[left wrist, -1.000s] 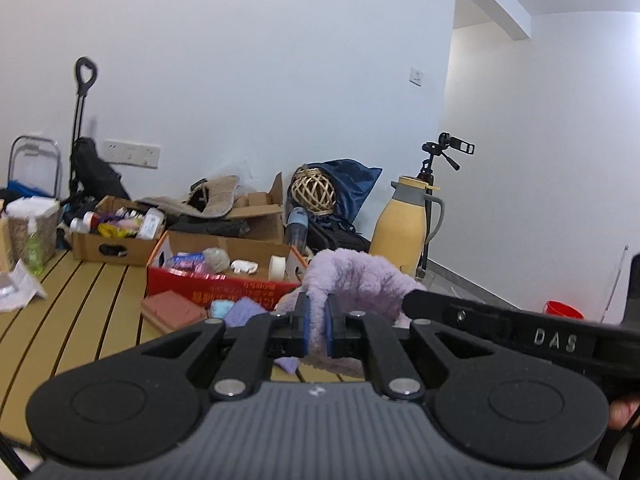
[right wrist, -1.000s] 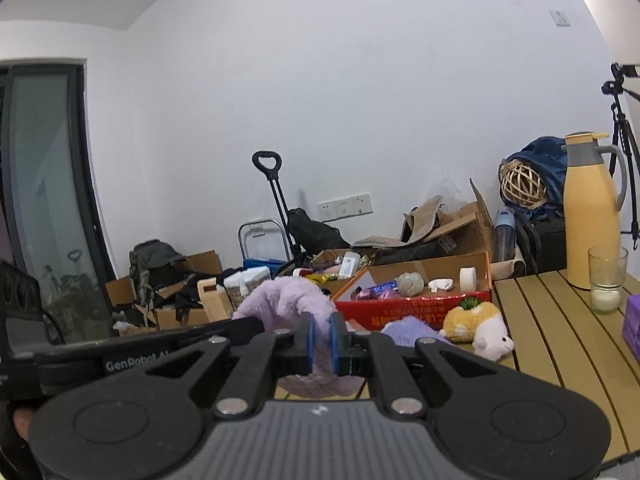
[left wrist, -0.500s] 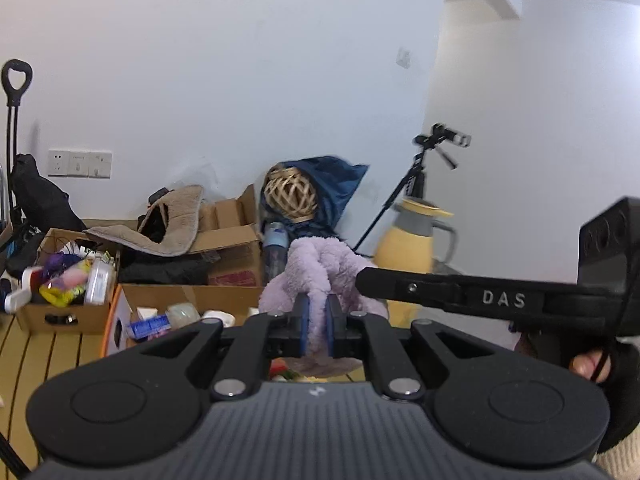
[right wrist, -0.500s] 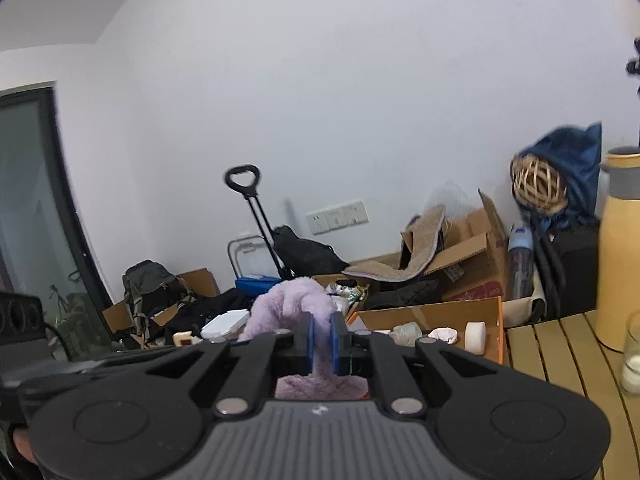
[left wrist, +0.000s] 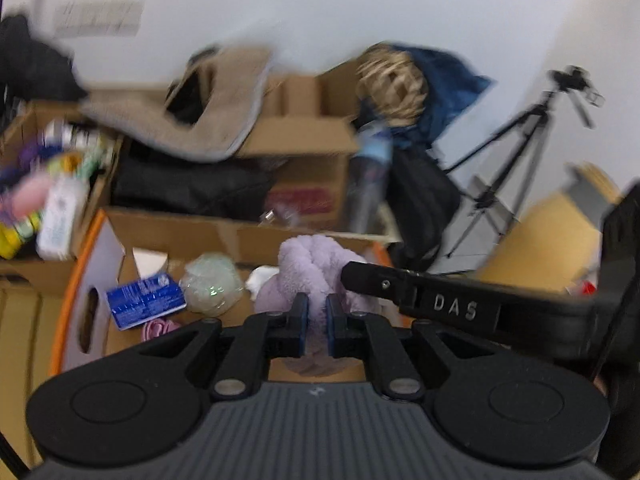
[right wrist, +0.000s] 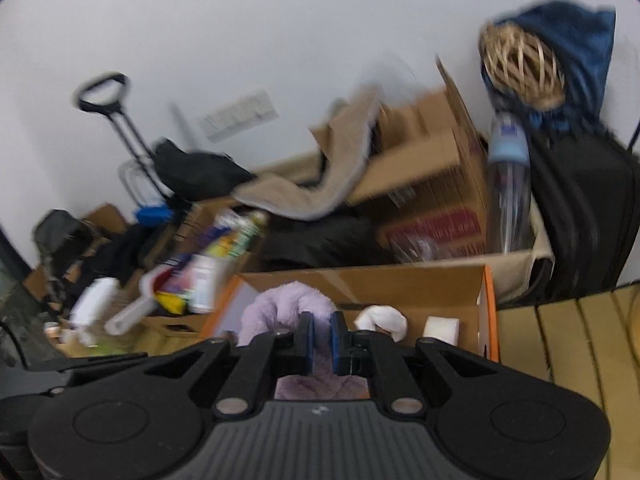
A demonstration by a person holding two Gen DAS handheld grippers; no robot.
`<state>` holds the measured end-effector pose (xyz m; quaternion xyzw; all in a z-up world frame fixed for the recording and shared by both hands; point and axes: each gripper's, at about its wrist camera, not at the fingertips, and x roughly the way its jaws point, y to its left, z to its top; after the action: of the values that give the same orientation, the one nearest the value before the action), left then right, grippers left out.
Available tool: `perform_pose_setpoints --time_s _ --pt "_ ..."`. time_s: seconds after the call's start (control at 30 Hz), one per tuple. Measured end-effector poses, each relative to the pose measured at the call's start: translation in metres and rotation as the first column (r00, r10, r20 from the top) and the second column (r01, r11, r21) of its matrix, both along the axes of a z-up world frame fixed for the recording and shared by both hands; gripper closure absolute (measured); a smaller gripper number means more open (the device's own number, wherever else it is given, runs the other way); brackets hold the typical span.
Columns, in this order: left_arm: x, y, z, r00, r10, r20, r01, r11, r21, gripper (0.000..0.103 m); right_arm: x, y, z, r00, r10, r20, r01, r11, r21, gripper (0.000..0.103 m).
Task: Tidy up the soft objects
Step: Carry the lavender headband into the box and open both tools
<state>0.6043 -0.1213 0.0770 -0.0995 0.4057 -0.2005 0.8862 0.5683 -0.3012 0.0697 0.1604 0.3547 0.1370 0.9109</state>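
Left tongs (left wrist: 317, 316) and right tongs (right wrist: 321, 334) — each pair nearly closed, its blue pads pinching a fold of the same lilac plush cloth (left wrist: 310, 270). The cloth hangs between both pairs above the open orange-edged cardboard box (right wrist: 487, 292), which stands on the slatted wooden bench (right wrist: 568, 332). Inside the box lie a blue packet (left wrist: 146, 300), a pale green bundle (left wrist: 212, 284) and a white wad (right wrist: 382, 318) — details blurred.

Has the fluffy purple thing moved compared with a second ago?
Yes. The purple plush, pinched by both grippers, left and right, has gone forward from before the orange-edged box to above its inside.
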Motion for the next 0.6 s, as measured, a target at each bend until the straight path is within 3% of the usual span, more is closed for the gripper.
perform_pose_setpoints --time_s 0.07,0.13,0.23,0.27,0.4,0.47,0.53,0.6 --pt "0.02 0.0 -0.024 0.999 0.044 -0.019 -0.044 0.998 0.033 0.083 0.027 0.005 -0.027 0.999 -0.027 -0.033 0.027 0.999 -0.023 0.091" --pt "0.037 0.003 -0.045 0.995 0.095 -0.038 -0.092 0.993 0.077 0.061 0.048 0.006 -0.053 0.994 -0.086 -0.064 0.083 0.995 -0.049 0.085" --pt "0.043 0.01 -0.055 0.994 0.108 -0.035 -0.103 0.989 0.109 0.053 0.062 0.002 -0.076 0.986 -0.125 -0.113 0.117 0.991 -0.072 0.064" --pt "0.041 0.011 -0.053 0.994 0.103 -0.023 -0.099 0.987 0.125 0.051 0.062 -0.001 -0.078 0.985 -0.131 -0.113 0.125 0.991 -0.057 0.063" --pt "0.024 0.015 -0.038 0.994 0.099 0.035 -0.104 0.978 0.178 0.036 0.047 -0.008 -0.068 0.988 -0.128 -0.087 0.122 0.99 -0.07 0.059" --pt "0.01 0.014 -0.024 0.996 0.079 0.045 -0.086 0.978 0.192 0.033 0.035 -0.01 -0.054 0.987 -0.141 -0.07 0.134 0.986 -0.103 0.056" --pt "-0.007 0.014 -0.009 0.995 0.072 0.074 -0.086 0.973 0.215 0.024 0.019 -0.013 -0.037 0.989 -0.137 -0.051 0.13 0.984 -0.123 0.051" --pt "-0.029 0.016 0.008 0.991 0.069 0.118 -0.096 0.966 0.239 0.022 -0.003 -0.015 -0.017 0.99 -0.135 -0.028 0.129 0.98 -0.15 0.047"
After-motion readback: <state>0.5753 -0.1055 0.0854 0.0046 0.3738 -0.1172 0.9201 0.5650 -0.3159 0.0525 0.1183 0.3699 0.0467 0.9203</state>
